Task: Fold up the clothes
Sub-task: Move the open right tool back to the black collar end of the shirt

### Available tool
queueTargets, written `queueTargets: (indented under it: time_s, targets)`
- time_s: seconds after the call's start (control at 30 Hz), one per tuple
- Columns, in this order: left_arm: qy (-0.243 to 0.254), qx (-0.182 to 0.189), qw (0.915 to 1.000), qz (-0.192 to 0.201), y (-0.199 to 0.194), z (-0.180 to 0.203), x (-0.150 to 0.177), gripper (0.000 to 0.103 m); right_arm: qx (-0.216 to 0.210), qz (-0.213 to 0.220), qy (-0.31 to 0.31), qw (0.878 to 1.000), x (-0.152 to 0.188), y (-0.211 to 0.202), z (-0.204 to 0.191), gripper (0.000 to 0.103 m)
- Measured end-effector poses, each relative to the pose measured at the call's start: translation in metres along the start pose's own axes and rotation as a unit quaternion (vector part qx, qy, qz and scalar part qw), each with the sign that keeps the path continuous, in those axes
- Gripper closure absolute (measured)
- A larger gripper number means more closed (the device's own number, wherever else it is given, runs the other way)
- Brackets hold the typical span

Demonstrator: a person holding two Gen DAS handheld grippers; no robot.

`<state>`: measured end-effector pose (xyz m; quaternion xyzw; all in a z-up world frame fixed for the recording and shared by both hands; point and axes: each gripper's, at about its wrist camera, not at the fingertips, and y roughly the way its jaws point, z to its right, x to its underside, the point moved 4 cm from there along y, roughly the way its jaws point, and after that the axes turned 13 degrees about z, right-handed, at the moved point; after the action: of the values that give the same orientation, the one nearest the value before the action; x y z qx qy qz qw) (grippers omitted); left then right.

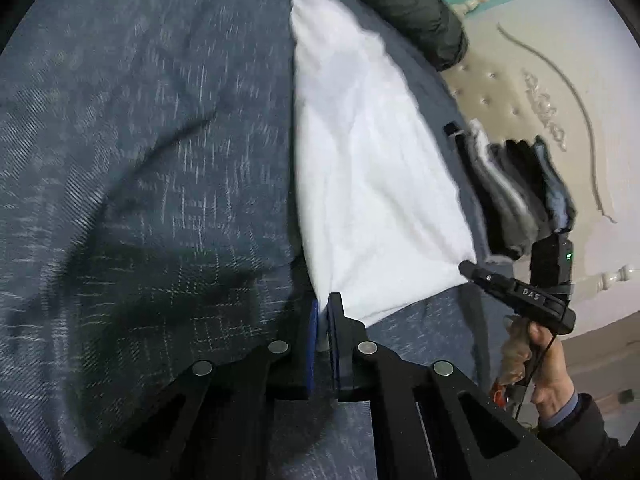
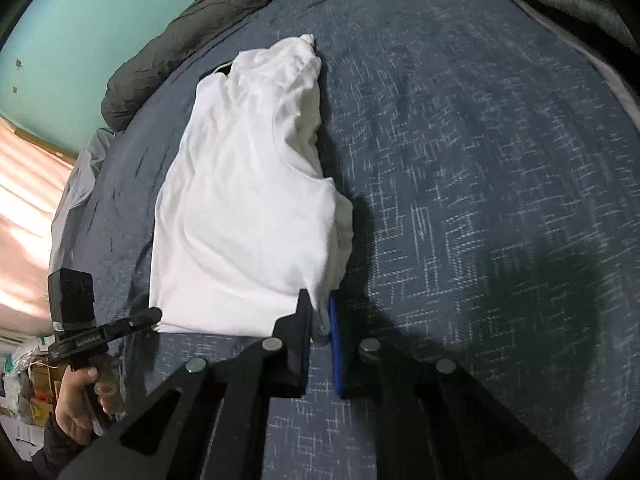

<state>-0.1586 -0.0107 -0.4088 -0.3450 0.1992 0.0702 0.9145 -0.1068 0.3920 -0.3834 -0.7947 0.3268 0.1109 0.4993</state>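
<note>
garment: white cotton T-shirt (image 1: 372, 160), partly folded, lying on the blue-grey woven bedspread (image 1: 140, 140); centre to upper centre of the left wrist view, left of centre in the right wrist view (image 2: 248, 200)
left gripper: black two-finger tool with blue pads (image 1: 323, 320), bottom centre of its own view; jaws pinched on the shirt's near corner, white cloth showing between the pads
left gripper, other view: lower left of the right wrist view (image 2: 154, 314), tip touching the shirt's lower-left corner, held by a hand (image 2: 78, 396)
right gripper: same black tool (image 2: 320, 320), bottom centre of its own view; jaws closed on a bunched shirt edge at the lower-right corner
right gripper, other view: right side of the left wrist view (image 1: 466, 268), tip at the shirt's right corner, held by a hand (image 1: 548, 364) in a dark sleeve
shirt far end: crumpled, rumpled folds along the right edge in the right wrist view
folded stack: dark and grey clothes (image 1: 516, 188), right of the shirt, at the bedspread edge
dark padded jacket: (image 1: 404, 4) upper centre-right, beyond the shirt
headboard: cream tufted panel (image 1: 520, 80), upper right
wall: teal (image 2: 100, 20), upper left of the right wrist view
</note>
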Motion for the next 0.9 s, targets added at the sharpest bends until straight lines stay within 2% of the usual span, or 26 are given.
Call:
queueTargets:
  time_s: [0.17, 0.4, 0.57, 0.7, 0.8, 0.9]
  targets:
    - [-0.005, 0.015, 0.9998, 0.01, -0.015, 0.002, 0.0, 0.098, -0.023, 0.005, 0.025, 0.999, -0.001, -0.012, 0.0, 0.096]
    - [0.0, -0.013, 0.9998, -0.015, 0.004, -0.01, 0.011, 0.098, 0.016, -0.013, -0.014, 1.0, 0.008, 0.014, 0.006, 0.096]
    - [0.009, -0.026, 0.9995, -0.014, 0.001, -0.006, 0.008, 0.097, 0.027, -0.027, -0.05, 0.998, 0.004, 0.015, -0.001, 0.094]
    - [0.012, -0.038, 0.9992, -0.006, -0.008, -0.002, 0.002, 0.097, 0.039, -0.016, -0.074, 0.996, -0.017, 0.0, -0.004, 0.093]
    - [0.027, -0.05, 0.9982, 0.016, -0.018, 0.001, -0.011, 0.096, 0.032, 0.009, -0.099, 0.995, -0.049, -0.008, -0.009, 0.093]
    - [0.038, -0.055, 0.9972, 0.034, -0.013, 0.007, -0.023, 0.096, 0.031, 0.034, -0.128, 0.991, -0.09, 0.002, -0.02, 0.092]
